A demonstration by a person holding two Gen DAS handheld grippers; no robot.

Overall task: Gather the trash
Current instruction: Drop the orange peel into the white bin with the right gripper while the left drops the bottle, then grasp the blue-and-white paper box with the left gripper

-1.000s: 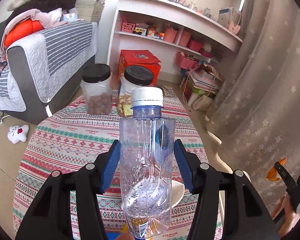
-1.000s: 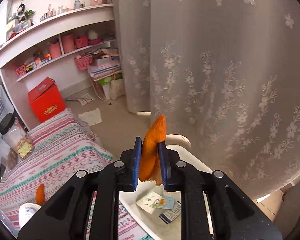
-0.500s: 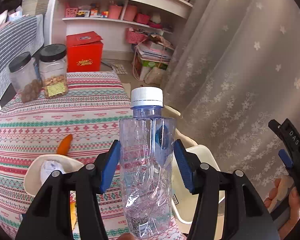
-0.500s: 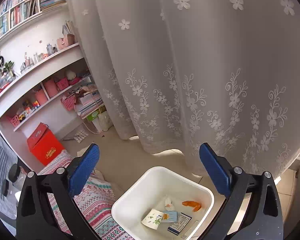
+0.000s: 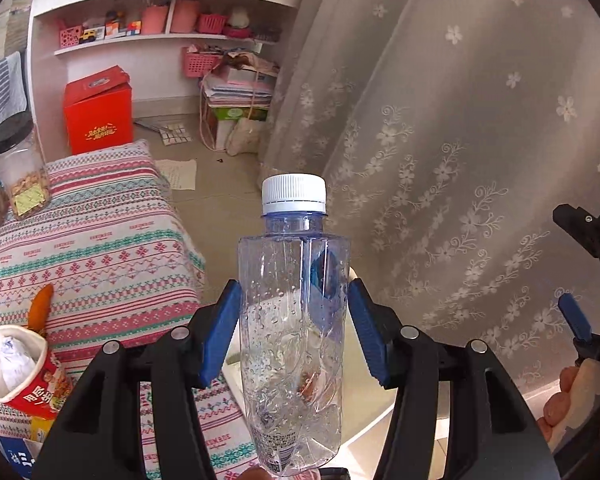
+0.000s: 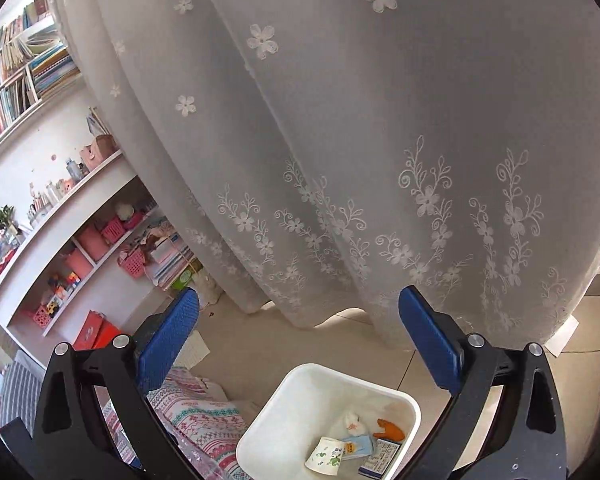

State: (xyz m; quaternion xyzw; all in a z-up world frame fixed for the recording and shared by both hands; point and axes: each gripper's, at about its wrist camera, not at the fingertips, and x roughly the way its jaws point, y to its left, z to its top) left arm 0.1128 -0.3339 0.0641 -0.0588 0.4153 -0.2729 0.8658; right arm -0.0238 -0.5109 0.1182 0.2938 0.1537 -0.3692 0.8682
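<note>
Left claw (image 5: pixel 294 326) clamped on bottle (image 5: pixel 294 320) — right claw (image 6: pixel 298 344) spread wide, empty, over bin (image 6: pixel 300 384) — only there

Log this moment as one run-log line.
left hand-held gripper: shut on water bottle | right hand-held gripper: open, above white bin | orange peel: in bin

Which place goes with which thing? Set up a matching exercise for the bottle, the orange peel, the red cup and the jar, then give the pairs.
Things:
1. bottle
2. orange peel
3. red cup
4. jar

Places:
A. in the white bin
B. at the near table edge, paper inside
C. between the left gripper fingers
D. at the far table edge

Pairs: 1-C, 2-A, 3-B, 4-D
</note>
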